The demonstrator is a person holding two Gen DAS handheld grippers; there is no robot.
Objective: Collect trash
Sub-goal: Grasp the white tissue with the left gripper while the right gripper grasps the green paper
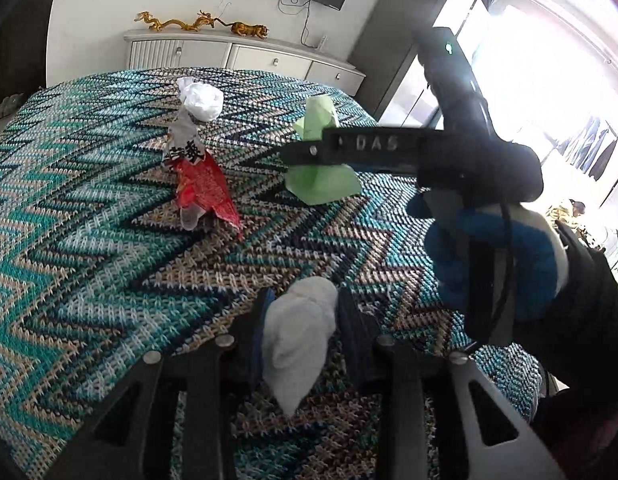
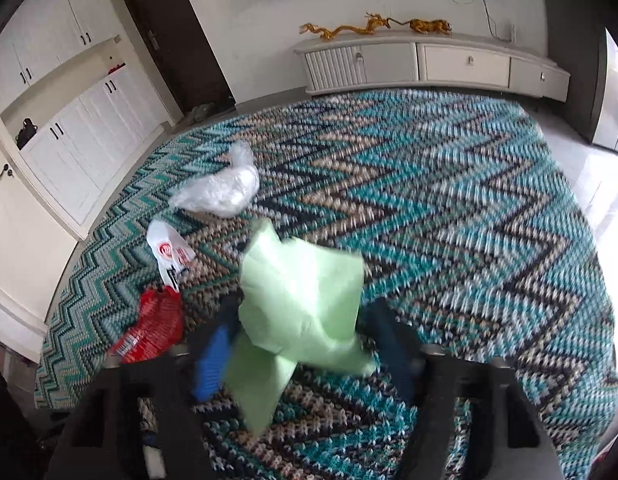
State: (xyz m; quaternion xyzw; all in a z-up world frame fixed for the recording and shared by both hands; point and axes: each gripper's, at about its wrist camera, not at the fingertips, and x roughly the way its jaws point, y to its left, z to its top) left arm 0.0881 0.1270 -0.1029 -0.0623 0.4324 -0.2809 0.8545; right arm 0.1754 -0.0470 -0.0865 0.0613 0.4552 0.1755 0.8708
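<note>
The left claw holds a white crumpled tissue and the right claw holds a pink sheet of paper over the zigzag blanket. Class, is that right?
Not quite: the paper in the right claw is pale green, not pink, as the right wrist view shows. The left claw does hold a white crumpled tissue over the zigzag blanket.

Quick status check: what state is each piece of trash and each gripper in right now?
Left gripper: shut on white crumpled tissue.
Right gripper: shut on light green crumpled paper.
Red and white snack wrapper: loose on the zigzag knitted cover.
Clear crumpled plastic bag: loose on the cover.
</note>
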